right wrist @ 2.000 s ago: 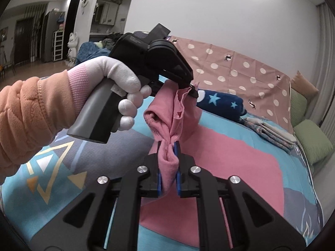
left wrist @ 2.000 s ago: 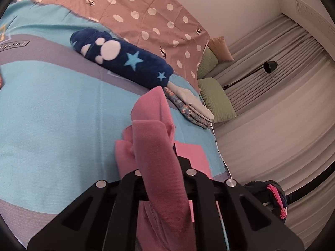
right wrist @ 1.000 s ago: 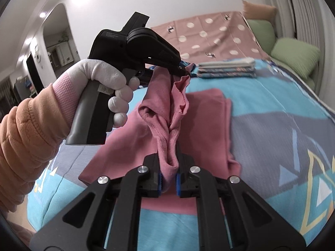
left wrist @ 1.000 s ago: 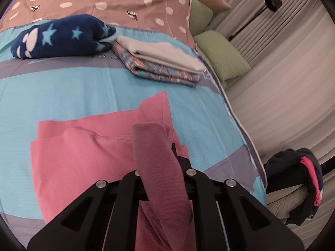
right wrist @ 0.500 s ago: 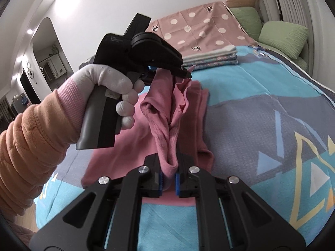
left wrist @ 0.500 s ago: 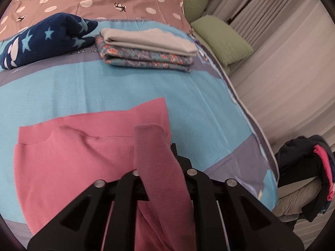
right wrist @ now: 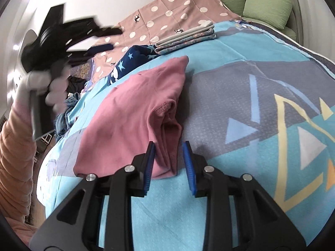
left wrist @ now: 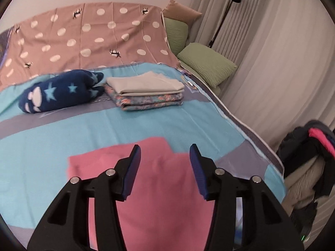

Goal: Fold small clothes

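Now both the left gripper (left wrist: 164, 159) and right gripper (right wrist: 168, 156) gape empty over the pink garment (right wrist: 134, 113) on the bed (right wrist: 261, 79).

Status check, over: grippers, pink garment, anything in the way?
Left gripper open, right gripper open. Pink garment folded on bed. Nothing in the way.

- Left wrist view looks low along the bed (left wrist: 146, 123) toward the headboard end (pillows upper right).
- Right wrist view sits close above the pink garment (right wrist: 134, 113), facing the same end; both share the folded stack (left wrist: 144, 90).
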Tool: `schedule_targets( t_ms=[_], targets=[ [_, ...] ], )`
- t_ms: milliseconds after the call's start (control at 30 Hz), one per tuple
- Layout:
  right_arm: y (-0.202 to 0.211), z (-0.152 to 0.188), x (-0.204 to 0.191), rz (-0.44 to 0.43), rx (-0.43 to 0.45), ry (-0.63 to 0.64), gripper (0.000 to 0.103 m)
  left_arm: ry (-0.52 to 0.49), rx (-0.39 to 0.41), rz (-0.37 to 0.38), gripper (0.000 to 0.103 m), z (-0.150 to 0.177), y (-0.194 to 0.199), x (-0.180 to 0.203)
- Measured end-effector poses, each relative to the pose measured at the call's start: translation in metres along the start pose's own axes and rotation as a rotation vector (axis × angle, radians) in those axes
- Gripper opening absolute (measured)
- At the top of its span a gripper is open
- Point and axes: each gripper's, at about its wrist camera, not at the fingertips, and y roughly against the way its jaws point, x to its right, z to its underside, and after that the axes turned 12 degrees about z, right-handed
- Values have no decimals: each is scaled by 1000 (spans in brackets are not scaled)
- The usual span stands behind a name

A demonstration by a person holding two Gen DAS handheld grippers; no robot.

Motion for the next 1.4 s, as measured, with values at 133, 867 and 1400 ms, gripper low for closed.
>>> schedule_targets(
  t_ms=[133, 867, 1400],
  targets=[
    [12, 2, -1, -9, 26, 34, 29, -87, -40, -53, 60, 48, 29, 1],
    [-4, -6, -35, -135, -61, 120, 23, -112, -140, -180, 61, 207, 78, 5],
    [-15, -7, -22, 43, -122, 75, 5, 36, -85, -320, 14, 224, 115, -28]
  ],
)
